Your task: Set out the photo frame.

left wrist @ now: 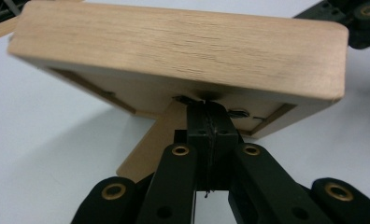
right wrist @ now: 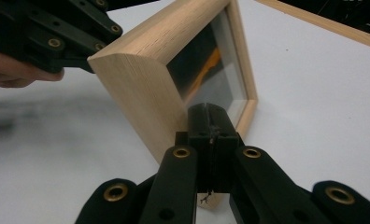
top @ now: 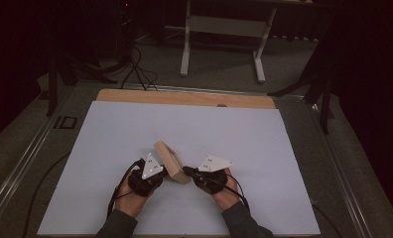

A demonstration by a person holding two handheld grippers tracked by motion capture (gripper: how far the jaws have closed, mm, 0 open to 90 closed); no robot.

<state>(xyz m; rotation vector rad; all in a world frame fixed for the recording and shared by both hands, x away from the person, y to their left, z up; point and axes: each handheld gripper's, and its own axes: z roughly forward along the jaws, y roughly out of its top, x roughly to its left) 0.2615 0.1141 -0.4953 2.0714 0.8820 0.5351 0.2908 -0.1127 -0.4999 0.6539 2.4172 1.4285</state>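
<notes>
A light wooden picture frame (top: 170,161) stands tilted on the white board (top: 135,129), between my two grippers. My left gripper (top: 161,174) is shut, and its tips (left wrist: 207,109) touch the frame's back (left wrist: 183,46) just above the wooden stand leg (left wrist: 150,144). My right gripper (top: 186,170) is shut too. Its tips (right wrist: 209,114) rest against the frame's front by the lower edge of the glass (right wrist: 211,74). The left gripper (right wrist: 57,32) also appears behind the frame (right wrist: 145,88) in the right gripper view. I see nothing pinched between either pair of jaws.
The board lies on a wooden tabletop whose far edge (top: 184,97) shows as a strip. Beyond it stand a white desk frame (top: 187,44) and cables (top: 135,69) on a dark floor. Wide bare board lies left, right and behind the frame.
</notes>
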